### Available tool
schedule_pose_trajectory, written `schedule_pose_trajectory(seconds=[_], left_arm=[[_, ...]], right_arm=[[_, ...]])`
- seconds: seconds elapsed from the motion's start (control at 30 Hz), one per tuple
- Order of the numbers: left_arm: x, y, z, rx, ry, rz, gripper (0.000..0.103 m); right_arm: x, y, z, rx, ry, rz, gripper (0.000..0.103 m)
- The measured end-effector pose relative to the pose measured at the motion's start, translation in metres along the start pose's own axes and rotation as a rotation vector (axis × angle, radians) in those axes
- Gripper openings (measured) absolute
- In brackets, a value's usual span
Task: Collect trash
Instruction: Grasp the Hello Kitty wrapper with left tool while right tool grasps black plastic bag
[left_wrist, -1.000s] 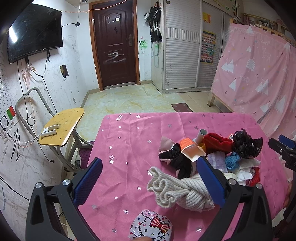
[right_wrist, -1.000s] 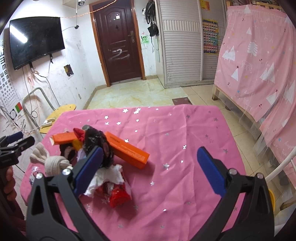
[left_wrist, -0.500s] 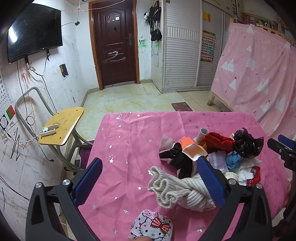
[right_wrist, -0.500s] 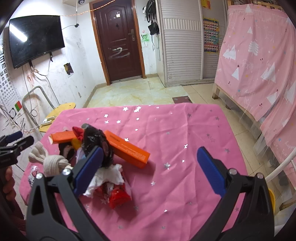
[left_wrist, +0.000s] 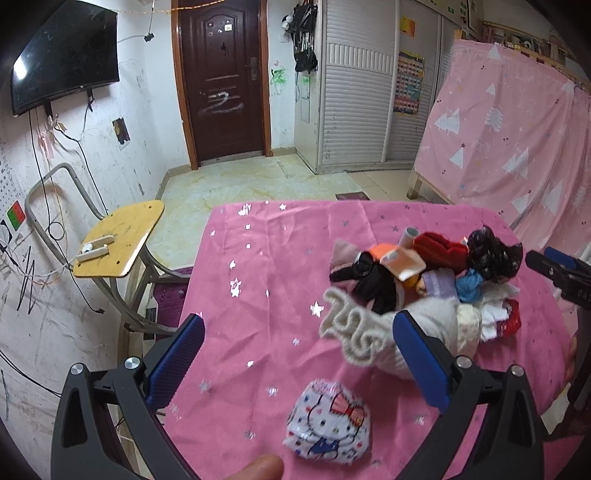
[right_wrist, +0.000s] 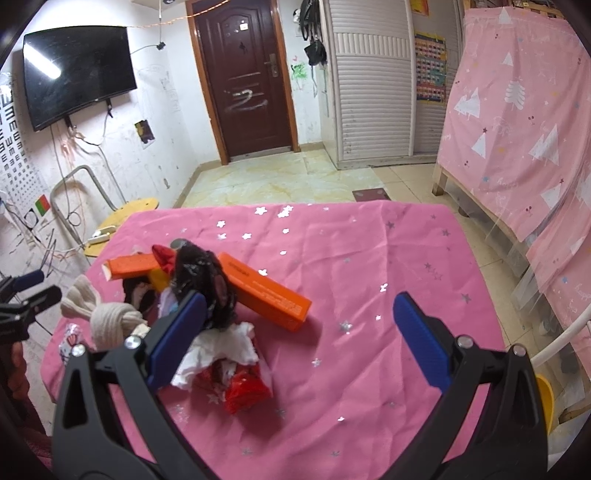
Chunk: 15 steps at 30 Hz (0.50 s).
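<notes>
A heap of trash and clothes lies on the pink star cloth (left_wrist: 266, 280). It holds a knotted cream knit (left_wrist: 373, 332), black fabric (left_wrist: 373, 284), a crumpled black bag (right_wrist: 205, 284), a long orange box (right_wrist: 266, 291), white tissue (right_wrist: 221, 350) and a red wrapper (right_wrist: 245, 391). A Hello Kitty packet (left_wrist: 328, 422) lies apart, near the front edge. My left gripper (left_wrist: 295, 362) is open above the cloth, its right finger over the cream knit. My right gripper (right_wrist: 295, 339) is open too, its left finger over the tissue and black bag.
A yellow chair (left_wrist: 118, 236) with a power strip stands left of the table. A dark door (left_wrist: 221, 81), a wall TV (left_wrist: 62, 55), a white shuttered wardrobe (left_wrist: 354, 96) and a pink-draped bed (left_wrist: 509, 122) ring the tiled floor. A thumb (left_wrist: 258, 467) shows at the bottom edge.
Both grippers have dipped slightly toward the table, so the heap sits a little higher in each view. Both stay open and nothing has been picked up.
</notes>
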<state>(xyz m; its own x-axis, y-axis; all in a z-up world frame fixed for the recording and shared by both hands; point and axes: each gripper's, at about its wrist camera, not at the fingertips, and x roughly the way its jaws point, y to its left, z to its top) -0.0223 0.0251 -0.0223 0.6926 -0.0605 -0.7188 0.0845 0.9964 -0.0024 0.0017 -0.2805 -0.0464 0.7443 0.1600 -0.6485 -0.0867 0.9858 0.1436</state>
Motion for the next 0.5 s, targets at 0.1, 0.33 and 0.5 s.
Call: schedule_pose_trajectory(seconds=[0.1, 0.33, 0.5], left_arm=[[-0.003, 0.008, -0.010, 0.008, 0.033, -0.032, 0.094], [0.002, 0.009, -0.033, 0.057, 0.105, -0.106, 0.094], [0.019, -0.006, -0.039, 0.102, 0.156, -0.136, 0.092]], right_arm=[[0.004, 0.005, 0.001, -0.010, 0.018, 0.018, 0.097], [0.009, 0.016, 0.003, -0.038, 0.038, 0.039, 0.097], [0.013, 0.025, 0.008, -0.063, 0.046, 0.059, 0.097]])
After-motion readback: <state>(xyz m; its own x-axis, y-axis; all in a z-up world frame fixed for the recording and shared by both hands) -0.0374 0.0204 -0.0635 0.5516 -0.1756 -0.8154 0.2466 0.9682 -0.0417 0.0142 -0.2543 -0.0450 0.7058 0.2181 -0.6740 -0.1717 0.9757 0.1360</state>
